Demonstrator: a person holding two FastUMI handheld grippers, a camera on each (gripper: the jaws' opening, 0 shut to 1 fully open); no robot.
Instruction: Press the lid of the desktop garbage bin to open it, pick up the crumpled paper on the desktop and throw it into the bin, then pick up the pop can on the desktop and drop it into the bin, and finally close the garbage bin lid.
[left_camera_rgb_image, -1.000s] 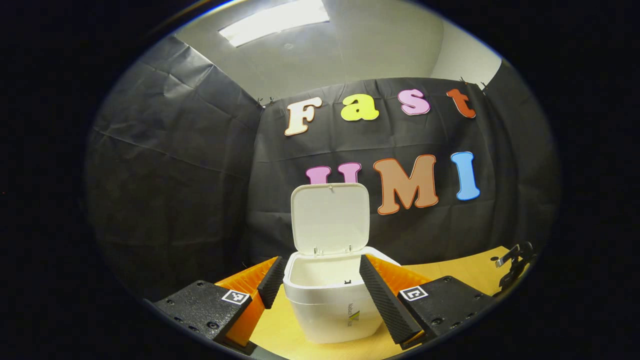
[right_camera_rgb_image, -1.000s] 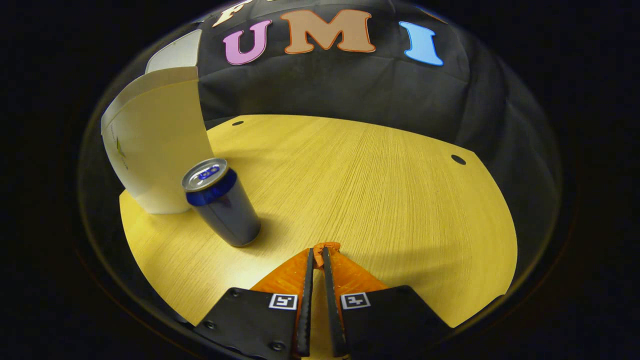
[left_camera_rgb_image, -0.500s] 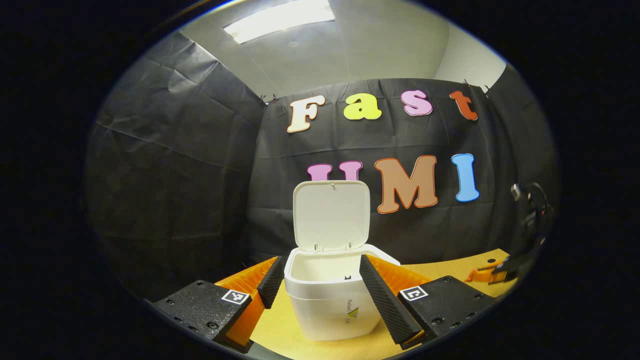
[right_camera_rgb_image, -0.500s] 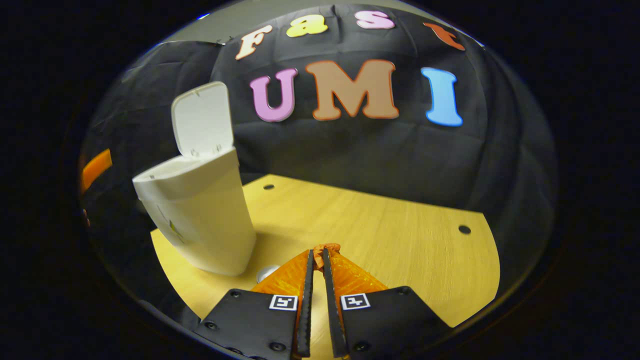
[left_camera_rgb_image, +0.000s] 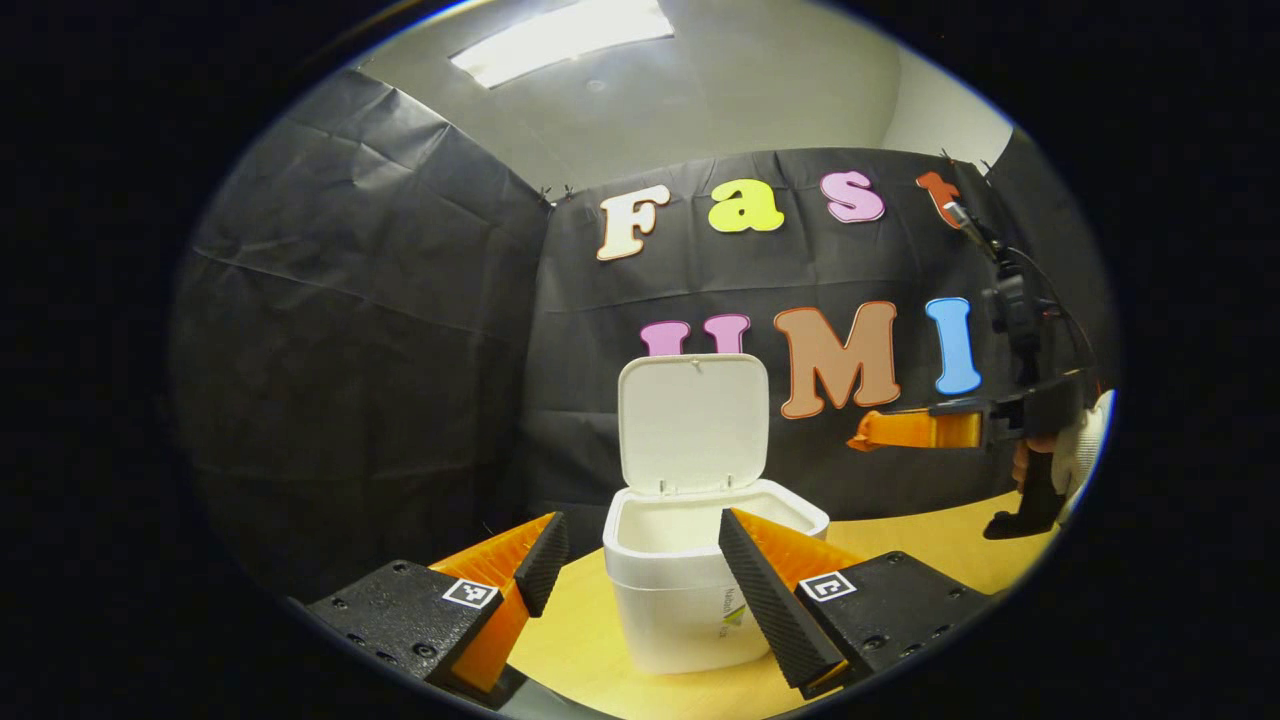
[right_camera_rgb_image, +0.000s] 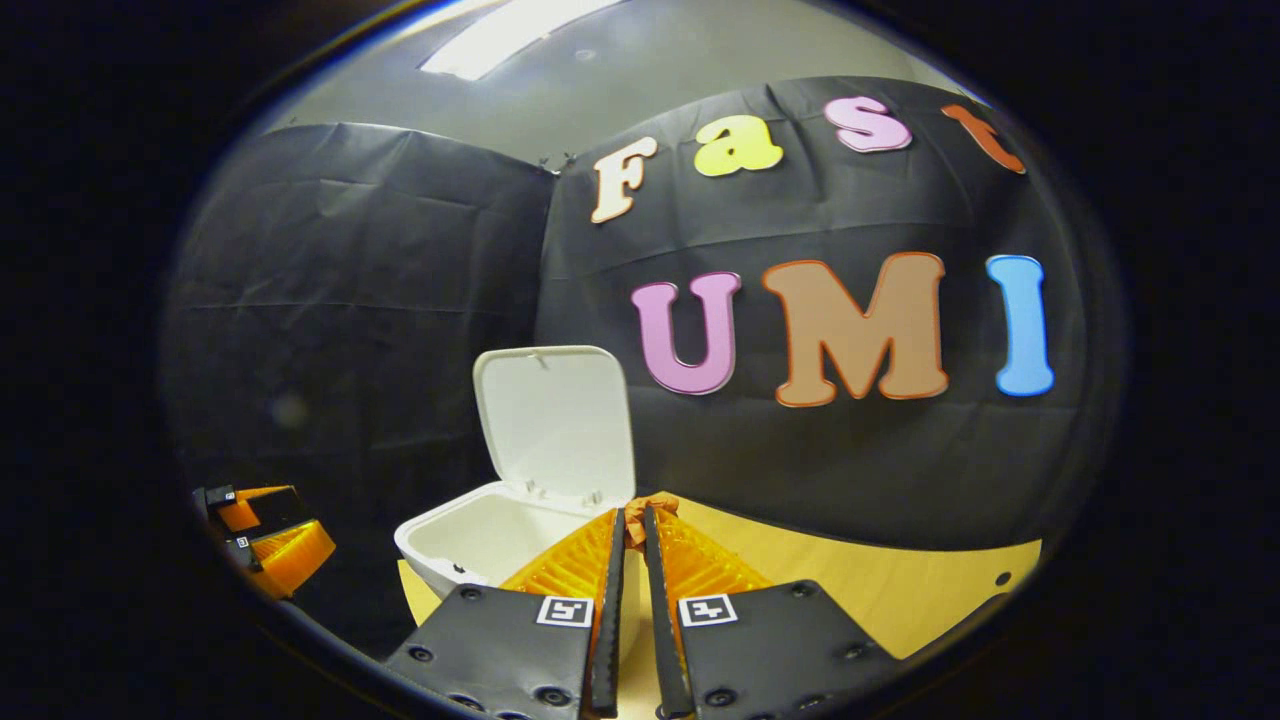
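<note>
The white desktop bin (left_camera_rgb_image: 690, 600) stands on the yellow table with its lid (left_camera_rgb_image: 693, 425) hinged upright, open. My left gripper (left_camera_rgb_image: 640, 545) is open, level with the bin's rim, one finger on each side of the bin in the picture and a little short of it. The right gripper (left_camera_rgb_image: 915, 430) hangs in the air to the right of the lid, held by a hand (left_camera_rgb_image: 1075, 455). In the right gripper view, my right gripper (right_camera_rgb_image: 640, 512) is shut with nothing between its fingers, tips near the right rim of the bin (right_camera_rgb_image: 470, 535) below the lid (right_camera_rgb_image: 555, 420). The left gripper (right_camera_rgb_image: 270, 530) shows far left.
The yellow wooden table (left_camera_rgb_image: 900, 540) stretches to the right of the bin, with small holes near its far edge (right_camera_rgb_image: 1003, 578). Black cloth walls close the booth behind and to the left of the bin.
My right gripper, still shut, has risen from table height beside the pop can to lid height near the bin; the can has left its view. The left gripper stays open, shifted slightly leftward.
</note>
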